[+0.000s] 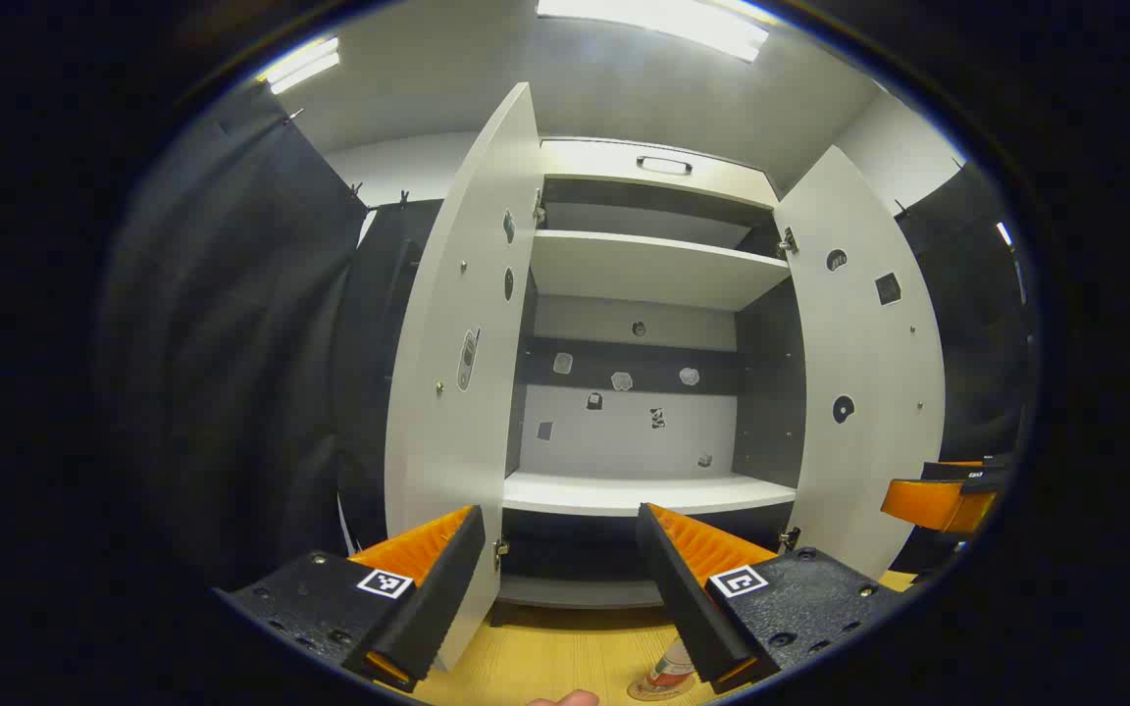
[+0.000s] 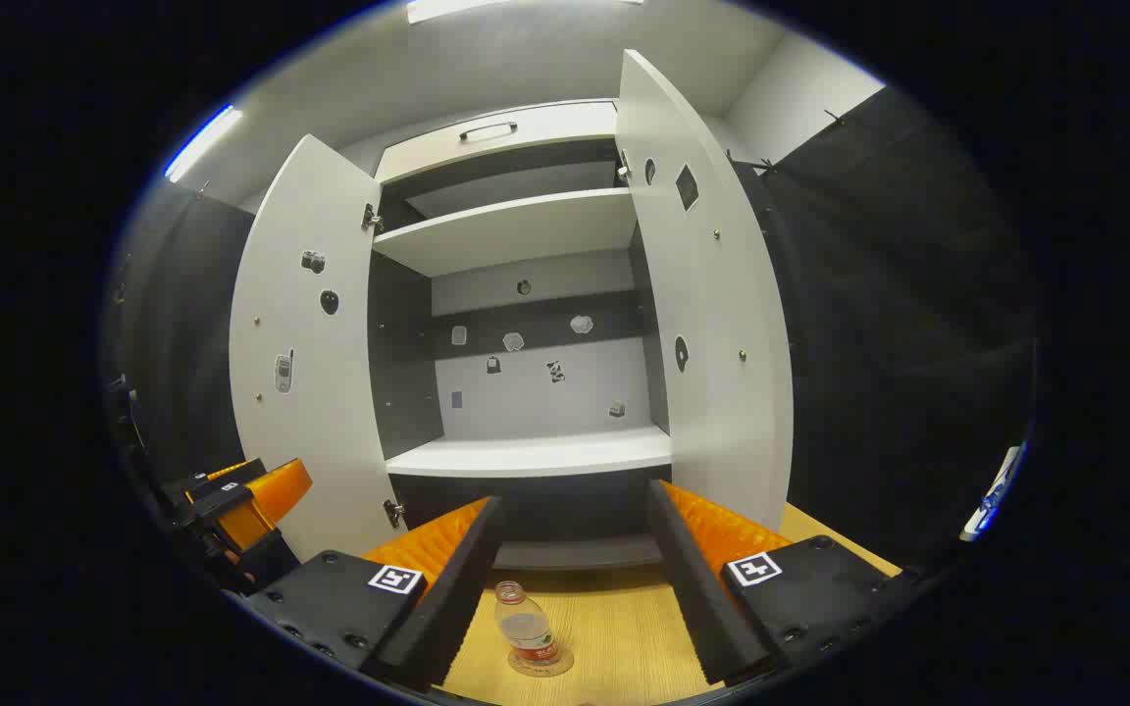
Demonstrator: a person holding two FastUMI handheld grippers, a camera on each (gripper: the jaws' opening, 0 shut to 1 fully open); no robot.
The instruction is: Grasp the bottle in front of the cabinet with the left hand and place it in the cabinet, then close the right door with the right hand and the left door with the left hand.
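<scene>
My left claw [image 1: 558, 588] wide open and holding nothing, my right claw [image 2: 575, 588] wide open too, small clear bottle [image 2: 529, 630] standing upright on the worktop [image 2: 614, 628], near the cabinet [image 2: 526, 456], both doors open

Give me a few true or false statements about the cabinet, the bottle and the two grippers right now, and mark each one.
1. Both cabinet doors stand open. True: the left door and the right door are swung outward.
2. The bottle stands on the middle shelf. False: it stands upright on the wooden surface in front of the cabinet.
3. The left gripper is shut on the bottle. False: its jaws are open and hold nothing.
4. The right gripper is open. True.
5. The bottle lies on its side. False: it stands upright.
</scene>
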